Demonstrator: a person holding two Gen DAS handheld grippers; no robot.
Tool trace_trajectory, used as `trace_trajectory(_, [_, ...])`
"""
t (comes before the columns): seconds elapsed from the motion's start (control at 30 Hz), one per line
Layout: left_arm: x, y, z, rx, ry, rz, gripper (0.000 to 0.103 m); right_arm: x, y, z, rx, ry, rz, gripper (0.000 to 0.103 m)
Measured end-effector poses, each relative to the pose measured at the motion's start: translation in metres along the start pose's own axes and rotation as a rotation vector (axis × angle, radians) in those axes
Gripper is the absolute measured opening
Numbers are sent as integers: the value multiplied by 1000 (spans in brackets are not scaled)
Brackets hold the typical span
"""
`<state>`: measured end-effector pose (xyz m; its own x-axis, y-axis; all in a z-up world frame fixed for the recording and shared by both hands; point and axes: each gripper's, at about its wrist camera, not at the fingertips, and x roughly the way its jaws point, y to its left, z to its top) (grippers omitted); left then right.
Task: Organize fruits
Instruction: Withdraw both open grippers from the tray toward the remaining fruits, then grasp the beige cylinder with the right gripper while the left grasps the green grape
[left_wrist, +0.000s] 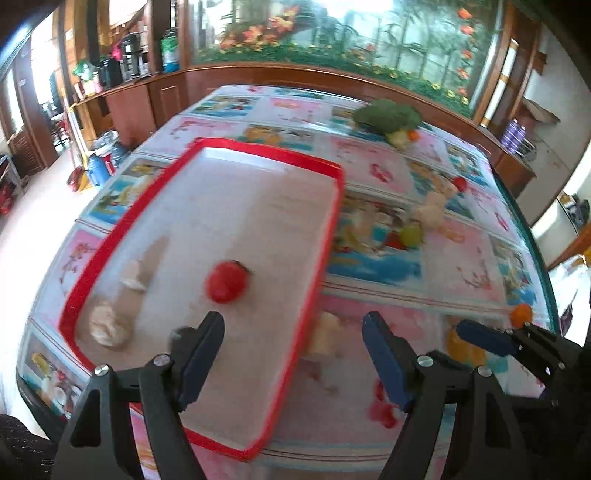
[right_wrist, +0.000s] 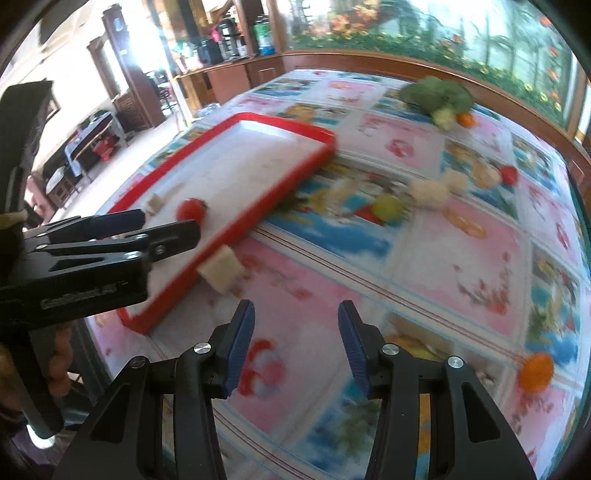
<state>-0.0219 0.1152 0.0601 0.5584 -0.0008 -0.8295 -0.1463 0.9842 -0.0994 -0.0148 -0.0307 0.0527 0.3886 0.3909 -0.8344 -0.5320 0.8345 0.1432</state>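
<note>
A red-rimmed white tray (left_wrist: 325, 258) (right_wrist: 280, 192) lies on the patterned tablecloth. In it are a red tomato (left_wrist: 226, 281) (right_wrist: 190, 210) and beige pieces (left_wrist: 110, 325). My left gripper (left_wrist: 293, 325) (right_wrist: 170, 224) hangs open over the tray's near right rim with nothing between its fingers. A beige chunk (left_wrist: 325, 332) (right_wrist: 221, 273) lies just outside that rim. My right gripper (right_wrist: 295, 314) (left_wrist: 493, 328) is open and empty above bare cloth, right of the tray. An orange fruit (right_wrist: 537, 371) (left_wrist: 521, 314) sits to its right.
Farther back lie a green round fruit (right_wrist: 386, 206), cauliflower pieces (right_wrist: 430, 194), a small red tomato (right_wrist: 509, 174), and broccoli (right_wrist: 439, 94) beside a small orange fruit (right_wrist: 465, 119). A wooden ledge borders the table's far side. A hand (right_wrist: 59, 369) grips the left tool.
</note>
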Motion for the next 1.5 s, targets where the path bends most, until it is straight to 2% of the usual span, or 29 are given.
trace_trajectory(0.2, [1,-32,-12,54,26,-37,79,-11,-38,-15,59,-4,-40,47])
trace_trajectory(0.4, [7,-57,-11,98,47,-44,80,-19,-79,-10,125,-32,-68,47])
trace_trajectory(0.57, [15,-65,-7,107,62,-38,80,-15,-105,15,148,-69,-67,47])
trace_trajectory(0.73, [25,-66,2,98,77,-33,80,13,-121,53,161,-77,-46,47])
trace_trajectory(1.03, [40,-67,21,100,91,-33,80,71,-125,89,177,-23,-27,47])
trace_trajectory(1.13, [46,-72,30,106,92,-43,80,75,-125,91,156,-25,-45,45])
trace_trajectory(1.17, [49,-74,33,111,95,-46,80,74,-124,90,137,-27,-47,36])
trace_trajectory(1.3, [66,-83,46,112,113,-65,80,64,-127,83,104,-35,-84,35])
trace_trajectory(1.5, [91,-100,65,131,116,-78,80,31,-153,58,162,-58,-81,36])
